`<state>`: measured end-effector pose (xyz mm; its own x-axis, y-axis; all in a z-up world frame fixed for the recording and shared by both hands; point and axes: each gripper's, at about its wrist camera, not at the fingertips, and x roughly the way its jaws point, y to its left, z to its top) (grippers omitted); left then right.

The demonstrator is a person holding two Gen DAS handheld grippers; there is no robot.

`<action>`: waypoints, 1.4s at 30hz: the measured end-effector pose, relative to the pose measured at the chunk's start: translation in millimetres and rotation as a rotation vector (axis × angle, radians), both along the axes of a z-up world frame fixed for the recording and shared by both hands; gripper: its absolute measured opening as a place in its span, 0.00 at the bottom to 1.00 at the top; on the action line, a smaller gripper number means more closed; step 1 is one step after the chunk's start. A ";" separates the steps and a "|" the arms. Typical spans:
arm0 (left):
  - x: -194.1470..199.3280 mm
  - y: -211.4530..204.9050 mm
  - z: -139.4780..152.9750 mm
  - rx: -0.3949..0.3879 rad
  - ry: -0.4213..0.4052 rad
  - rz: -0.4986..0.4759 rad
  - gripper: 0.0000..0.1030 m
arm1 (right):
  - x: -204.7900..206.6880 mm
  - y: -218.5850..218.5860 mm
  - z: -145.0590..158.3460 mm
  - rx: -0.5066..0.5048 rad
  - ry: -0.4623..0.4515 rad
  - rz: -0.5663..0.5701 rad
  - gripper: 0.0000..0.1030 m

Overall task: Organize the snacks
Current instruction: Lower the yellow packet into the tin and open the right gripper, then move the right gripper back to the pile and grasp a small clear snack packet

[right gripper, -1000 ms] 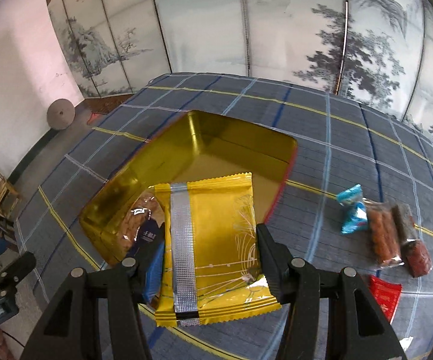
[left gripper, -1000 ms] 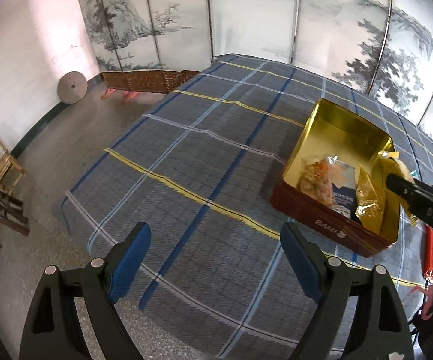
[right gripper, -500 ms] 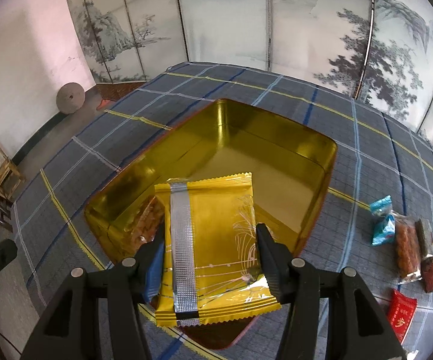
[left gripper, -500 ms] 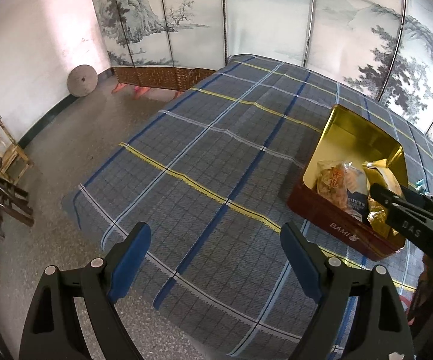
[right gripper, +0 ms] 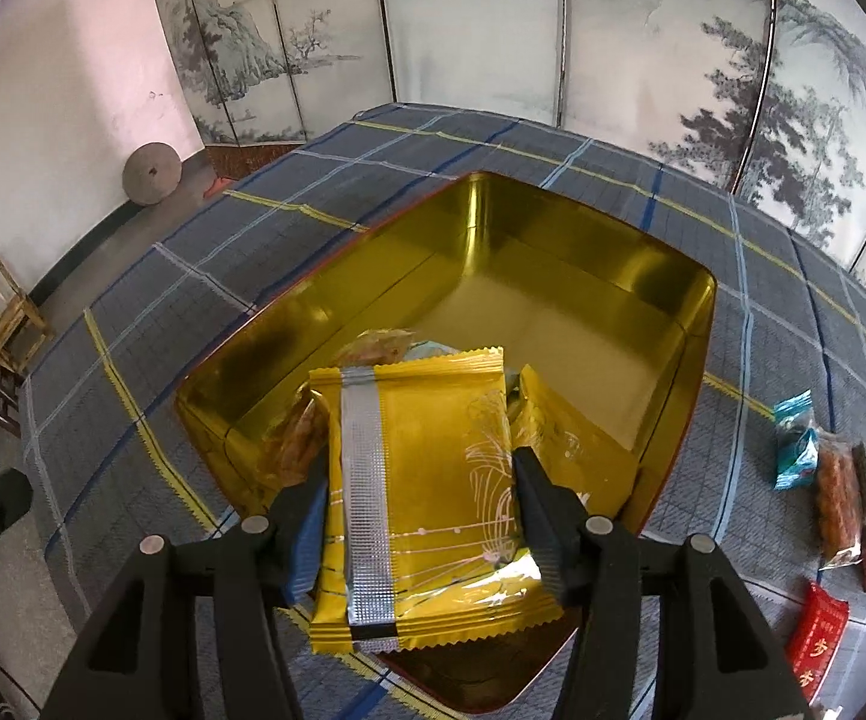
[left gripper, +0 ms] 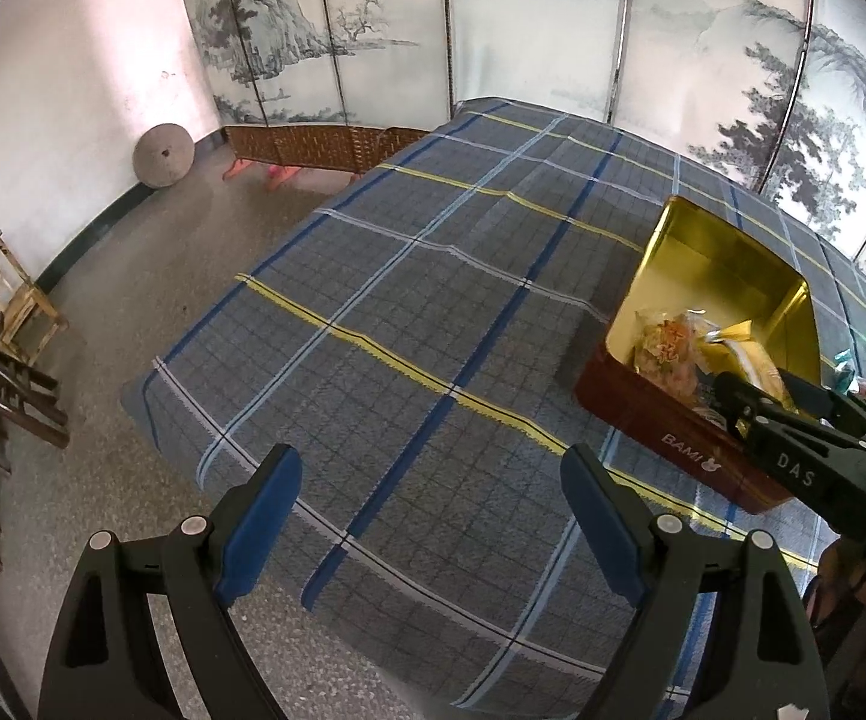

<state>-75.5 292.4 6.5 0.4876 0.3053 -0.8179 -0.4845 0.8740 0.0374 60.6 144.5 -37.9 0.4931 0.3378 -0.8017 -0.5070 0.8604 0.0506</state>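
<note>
The right gripper (right gripper: 417, 495), its jaws just opening around the yellow packet (right gripper: 426, 468) over the tin's (right gripper: 583, 252) near corner, must release it fully; the left gripper (left gripper: 429, 516) hangs open, empty.

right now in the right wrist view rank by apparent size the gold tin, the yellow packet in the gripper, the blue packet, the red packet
1. gold tin
2. yellow packet, though enlarged by nearness
3. blue packet and red packet: look alike, unranked
</note>
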 end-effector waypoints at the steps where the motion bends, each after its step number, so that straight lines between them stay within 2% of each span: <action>1: 0.0 -1.2 0.1 0.000 0.000 -0.003 0.84 | -0.6 -0.6 0.6 0.001 -0.001 0.001 0.60; 7: 3.2 -13.5 2.3 0.007 -0.001 -0.028 0.84 | -8.9 -6.3 11.1 0.026 -0.008 0.037 0.63; 12: 6.7 -29.2 8.0 0.014 -0.011 -0.061 0.84 | -21.1 -30.2 27.0 0.048 -0.034 0.069 0.63; 17: 13.4 -54.7 12.4 0.019 -0.020 -0.120 0.84 | -33.2 -78.8 37.0 0.030 -0.057 0.098 0.63; 22: 24.5 -89.3 17.0 0.034 -0.021 -0.207 0.84 | -43.4 -152.5 38.9 -0.019 -0.081 0.105 0.63; 28: 36.7 -123.8 20.6 0.024 -0.025 -0.282 0.84 | -41.0 -245.3 25.8 -0.045 -0.012 0.059 0.63; 30: 38.7 -132.8 21.0 0.028 -0.024 -0.300 0.84 | -40.2 -269.6 20.1 -0.034 0.014 0.079 0.63; 32: 40.4 -142.9 20.3 0.032 -0.019 -0.319 0.84 | -41.7 -287.4 12.2 -0.065 0.025 0.101 0.63; 39: 40.4 -168.7 16.2 0.045 0.006 -0.354 0.84 | -41.5 -304.6 -9.7 -0.135 0.039 0.192 0.61; 42: 39.1 -175.7 15.2 0.053 0.017 -0.359 0.84 | -39.4 -300.0 -17.7 -0.152 0.048 0.229 0.48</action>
